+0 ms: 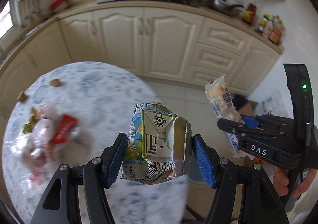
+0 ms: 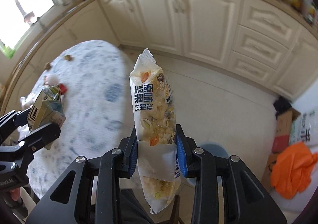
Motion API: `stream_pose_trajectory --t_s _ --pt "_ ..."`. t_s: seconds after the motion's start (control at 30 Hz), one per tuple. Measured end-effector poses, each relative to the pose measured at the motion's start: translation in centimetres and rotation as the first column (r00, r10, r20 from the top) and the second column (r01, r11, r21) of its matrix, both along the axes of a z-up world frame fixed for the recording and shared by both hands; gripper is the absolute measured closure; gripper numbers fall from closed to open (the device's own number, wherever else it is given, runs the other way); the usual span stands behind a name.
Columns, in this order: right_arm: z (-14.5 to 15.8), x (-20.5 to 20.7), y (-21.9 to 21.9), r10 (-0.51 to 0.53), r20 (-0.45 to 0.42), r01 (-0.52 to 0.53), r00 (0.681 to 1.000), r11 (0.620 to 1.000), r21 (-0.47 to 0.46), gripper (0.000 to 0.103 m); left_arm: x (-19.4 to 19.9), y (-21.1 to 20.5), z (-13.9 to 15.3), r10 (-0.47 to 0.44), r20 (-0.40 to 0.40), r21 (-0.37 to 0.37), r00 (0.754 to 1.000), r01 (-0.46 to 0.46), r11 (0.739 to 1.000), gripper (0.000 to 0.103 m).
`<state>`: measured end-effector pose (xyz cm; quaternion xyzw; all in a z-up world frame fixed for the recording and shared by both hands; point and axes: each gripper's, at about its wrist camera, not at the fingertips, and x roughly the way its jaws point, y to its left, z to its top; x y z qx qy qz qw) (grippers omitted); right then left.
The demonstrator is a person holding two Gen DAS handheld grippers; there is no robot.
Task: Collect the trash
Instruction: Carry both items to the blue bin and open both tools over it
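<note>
Crumpled cardboard, a drink carton (image 1: 159, 142), is pinched between the blue pads of the left gripper (image 1: 159, 156) above the table (image 1: 103, 93) edge. A snack wrapper (image 2: 154, 108) is clamped upright in the right gripper (image 2: 157, 154). Both seem lifted clear for carrying to a bin (image 2: 214, 150); more wrappers (image 1: 47, 132) are left on the table.

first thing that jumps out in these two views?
The crushed drink carton clamped in the left gripper, dead centre of its view. Then the nut-bar wrapper standing upright in the right gripper. Behind them, leftover wrappers lie on the round table.
</note>
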<state>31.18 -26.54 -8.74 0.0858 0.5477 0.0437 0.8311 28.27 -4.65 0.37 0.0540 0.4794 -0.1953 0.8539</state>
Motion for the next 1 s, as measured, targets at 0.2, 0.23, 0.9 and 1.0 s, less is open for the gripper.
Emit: stream_pose_trajectory --t_s 0.2,0.23,0.9,1.0 --pt "-3.0 -3.3 -7.8 -0.176 -0.089 0.174 0.980 0.984 -0.022 0.070 1.7 -7.3 -3.2 -0.140 -0.085 0.003 0.986 0.141 0.990 0.041" --pt "-3.5 -3.9 -8.9 -0.204 -0.102 0.202 0.974 0.979 -0.028 0.070 1.9 -8.4 -3.7 -0.158 -0.097 0.007 0.983 0.159 0.987 0.041" --pt "-7.7 -11.0 -18.8 -0.483 -0.227 0.480 0.846 0.874 -0.071 0.069 5.2 -24.6 -12.5 -0.339 -0.234 0.116 0.911 0.373 0.921 0.022" --pt "-8.5 -10.9 -18.4 -0.470 -0.245 0.469 0.848 0.881 -0.065 0.069 5.5 -24.4 -13.2 -0.299 -0.251 0.130 0.921 0.339 0.932 0.022"
